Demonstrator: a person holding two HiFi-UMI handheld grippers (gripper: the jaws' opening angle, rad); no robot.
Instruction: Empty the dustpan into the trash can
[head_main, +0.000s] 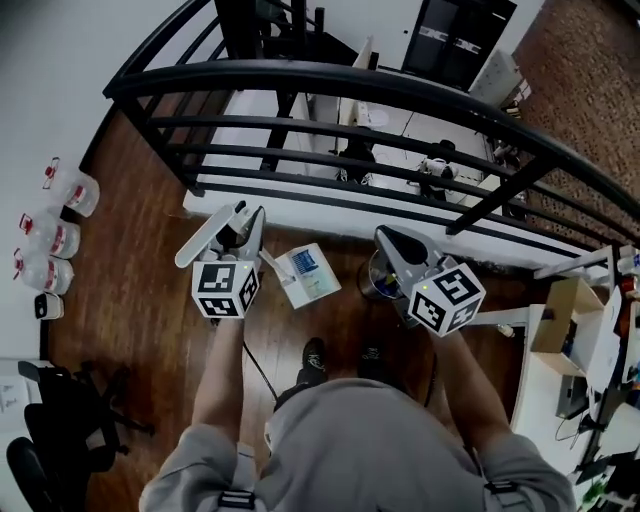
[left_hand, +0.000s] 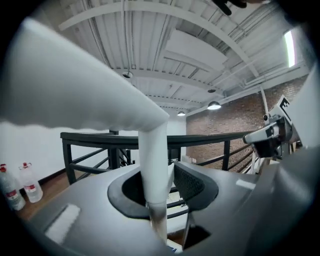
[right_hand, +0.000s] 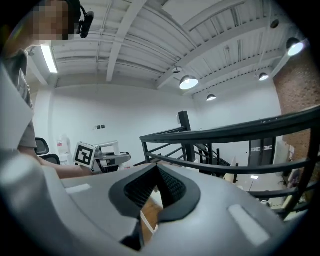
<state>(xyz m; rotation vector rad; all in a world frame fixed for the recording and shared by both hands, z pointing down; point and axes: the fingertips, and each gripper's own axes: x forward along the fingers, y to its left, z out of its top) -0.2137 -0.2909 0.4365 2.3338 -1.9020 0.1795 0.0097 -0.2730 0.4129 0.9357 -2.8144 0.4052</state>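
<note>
Starting nearest me, a pair of dark shoes (head_main: 313, 355) stands on the wooden floor (head_main: 130, 200), well back from the black railing (head_main: 330, 85), with both forearms reaching toward that railing.

I have the left gripper (head_main: 243, 232) clamped on the white handle (left_hand: 155, 165) of the dustpan (head_main: 312, 272). In the left gripper view (left_hand: 162, 185) the handle stands upright between the two dark pads, which press it from both sides. Above the jaws it joins a broad white bar that slants across the upper left of that view. From the head view, the pan sits lower than this gripper and off to its right, on my side of the railing, with a thin stem running from the jaws down to it. Something blue shows inside the pan, and I cannot tell what it is.

The right gripper (head_main: 392, 243) holds nothing. In its own view (right_hand: 156, 172) the pads meet at their tips, with only floor showing through the narrow gap below them. It points at the railing about level.

The round metal trash can (head_main: 372, 282) stands close to the foot of the railing, partly covered by the right gripper. The pan is beside the can, to its left and not over its mouth.

At the left end of the railing, several clear bottles (head_main: 55, 235) with red labels line the white wall. Beyond the railing a lower level shows through the bars.
</note>
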